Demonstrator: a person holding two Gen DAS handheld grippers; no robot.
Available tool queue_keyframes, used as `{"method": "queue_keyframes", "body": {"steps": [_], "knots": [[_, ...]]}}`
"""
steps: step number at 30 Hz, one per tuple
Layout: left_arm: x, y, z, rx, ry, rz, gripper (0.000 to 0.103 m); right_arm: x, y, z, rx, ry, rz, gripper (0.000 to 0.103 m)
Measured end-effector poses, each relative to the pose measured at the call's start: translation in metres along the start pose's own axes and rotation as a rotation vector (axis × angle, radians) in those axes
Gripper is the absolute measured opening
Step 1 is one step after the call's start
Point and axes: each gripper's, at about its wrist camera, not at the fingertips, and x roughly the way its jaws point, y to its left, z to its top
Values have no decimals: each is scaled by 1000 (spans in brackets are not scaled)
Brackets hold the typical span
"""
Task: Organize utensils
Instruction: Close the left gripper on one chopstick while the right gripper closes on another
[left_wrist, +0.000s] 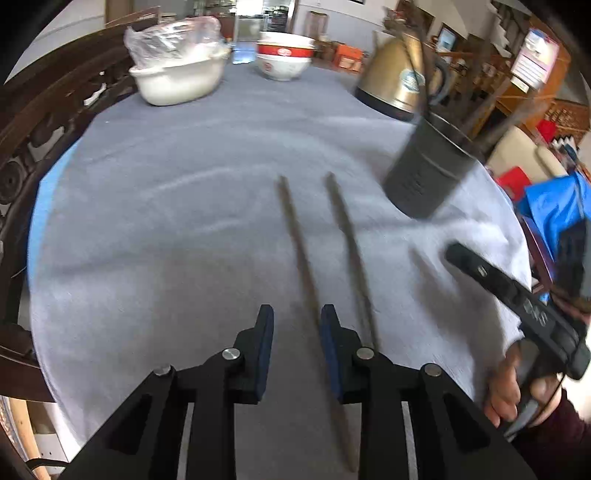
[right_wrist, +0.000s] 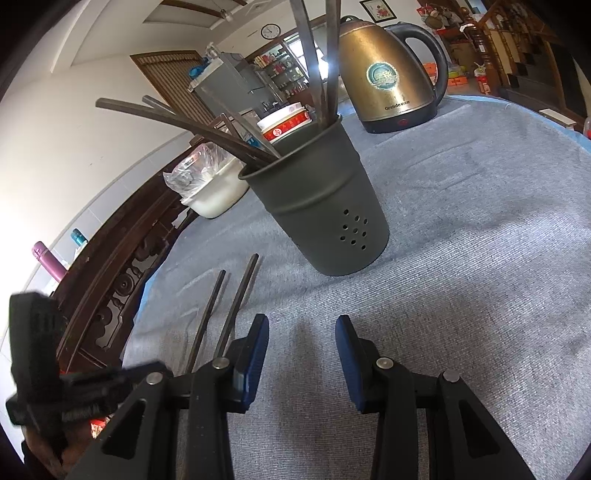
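Observation:
Two dark chopsticks (left_wrist: 295, 236) (left_wrist: 347, 236) lie side by side on the grey tablecloth (left_wrist: 166, 221), pointing away from me. My left gripper (left_wrist: 296, 321) hovers over their near ends, open; the left chopstick runs along the inner edge of its right finger and on underneath it, untouched by the pads. A dark green holder (right_wrist: 325, 210) with small holes stands upright and carries several chopsticks. My right gripper (right_wrist: 302, 328) is open and empty, short of the holder, with the two loose chopsticks (right_wrist: 225, 306) to its left.
A gold kettle (right_wrist: 388, 85) stands behind the holder. A white basin with a plastic bag (left_wrist: 177, 77) and stacked red-and-white bowls (left_wrist: 284, 55) sit at the far edge. Dark carved wood (left_wrist: 37, 129) borders the left. A hand (left_wrist: 509, 391) grips the right tool's handle.

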Motion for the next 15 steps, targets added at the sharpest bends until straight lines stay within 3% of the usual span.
{"method": "queue_keyframes", "body": {"steps": [6,11,15], "knots": [[5,18,18,-36,-7,43,27,2,8,0,-31,5,-24,41],[5,21,16,-34,-5,71,27,14,46,10,-114,10,-11,40],[8,28,9,-63,6,73,27,39,77,25,-185,58,-57,39]]}}
